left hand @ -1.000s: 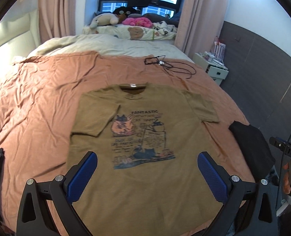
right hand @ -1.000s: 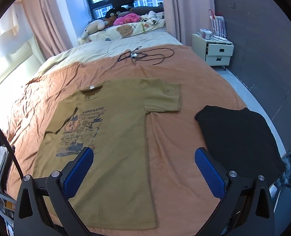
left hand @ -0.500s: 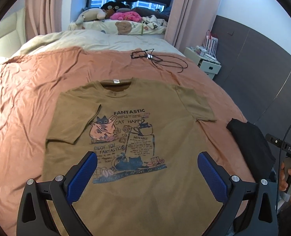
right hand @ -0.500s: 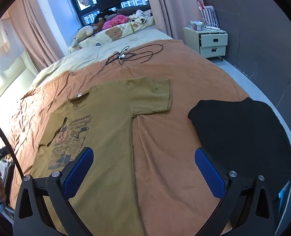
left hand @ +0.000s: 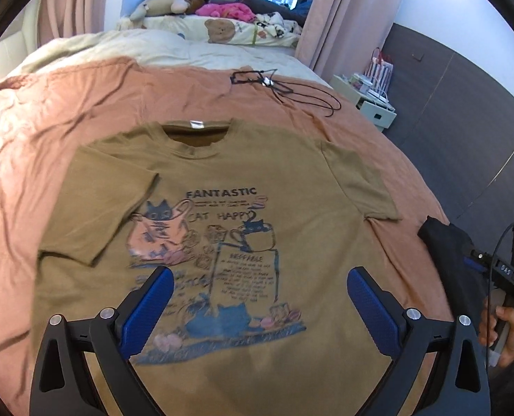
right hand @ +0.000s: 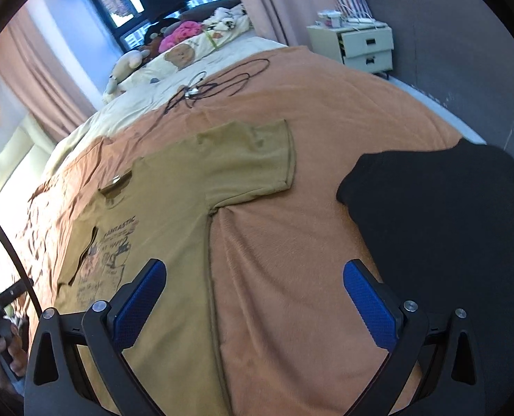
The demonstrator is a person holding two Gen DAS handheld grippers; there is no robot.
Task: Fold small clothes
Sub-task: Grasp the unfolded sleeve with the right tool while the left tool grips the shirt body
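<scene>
An olive T-shirt (left hand: 222, 180) with a cat print lies face up on the orange bedsheet (left hand: 66, 111), collar away from me. Its left sleeve (left hand: 101, 208) is folded inward over the chest; its right sleeve (right hand: 257, 159) lies spread out. My left gripper (left hand: 257, 298) is open and empty above the print on the lower half of the shirt. My right gripper (right hand: 253, 291) is open and empty above the sheet just right of the T-shirt (right hand: 160, 215)'s side edge.
A folded black garment (right hand: 447, 215) lies on the bed's right side, also in the left wrist view (left hand: 444, 242). A black cable (left hand: 284, 86) lies beyond the collar. Pillows and soft toys (left hand: 219, 17) sit at the head. A white nightstand (right hand: 357, 45) stands right of the bed.
Both grippers have moved forward and lower over the bed. The left one now hangs closer over the shirt's print; the right one has swung right toward the shirt's side edge and black garment.
</scene>
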